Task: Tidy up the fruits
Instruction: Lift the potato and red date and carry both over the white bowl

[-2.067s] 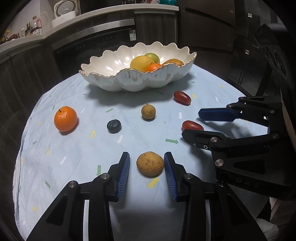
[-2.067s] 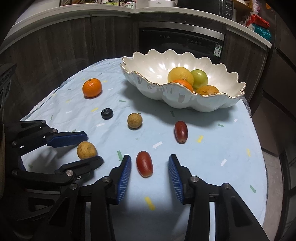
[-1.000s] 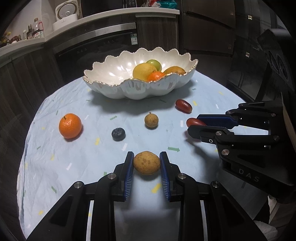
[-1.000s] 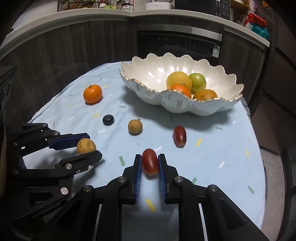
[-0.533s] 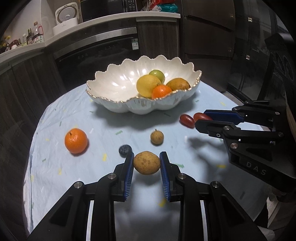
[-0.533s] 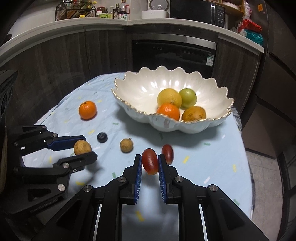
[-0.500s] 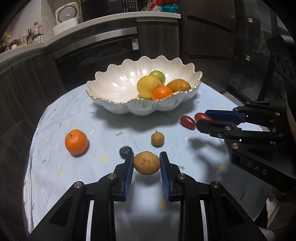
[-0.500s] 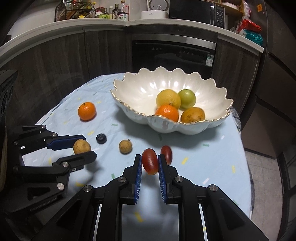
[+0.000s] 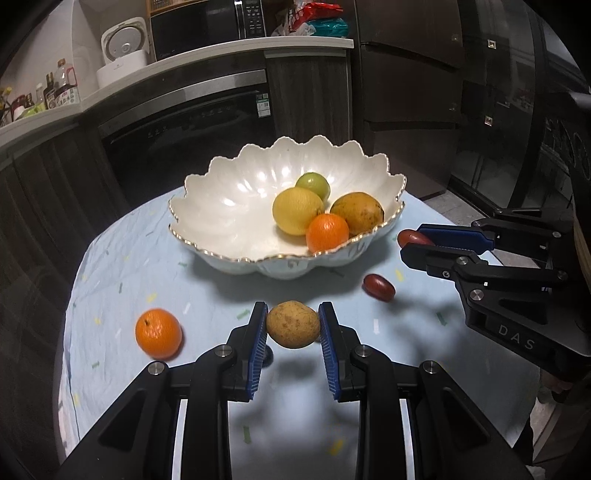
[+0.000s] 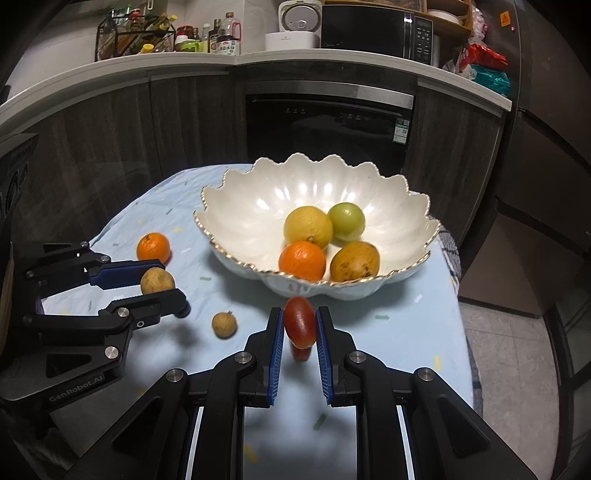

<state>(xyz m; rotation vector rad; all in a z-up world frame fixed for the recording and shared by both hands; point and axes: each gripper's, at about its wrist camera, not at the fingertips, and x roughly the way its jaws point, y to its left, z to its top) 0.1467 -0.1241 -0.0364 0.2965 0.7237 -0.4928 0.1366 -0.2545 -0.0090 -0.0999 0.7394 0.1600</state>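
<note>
Fruits lay in the scalloped white bowl [image 10: 258, 206] on the worktop [image 10: 406, 332], while the "GenRobot.AI" left hand-held gripper [image 9: 293, 325] clamped a brown fruit [image 9: 293, 324] and the "DAS" right hand-held gripper [image 10: 300, 325] clamped a red fruit [image 10: 300, 322].

A pale blue tablecloth [image 10: 388, 332] with small coloured flecks covers the round table; behind it stands a dark built-in oven [image 10: 328, 122] set among dark wood cabinets [image 10: 184, 118]; a white counter [image 10: 258, 61] runs above them; on it, far left, a wire rack of bottles [image 10: 133, 33]; a white rice cooker [image 10: 297, 24] beside a black microwave [image 10: 376, 29]; red and teal bags [image 10: 484, 64] far right.
</note>
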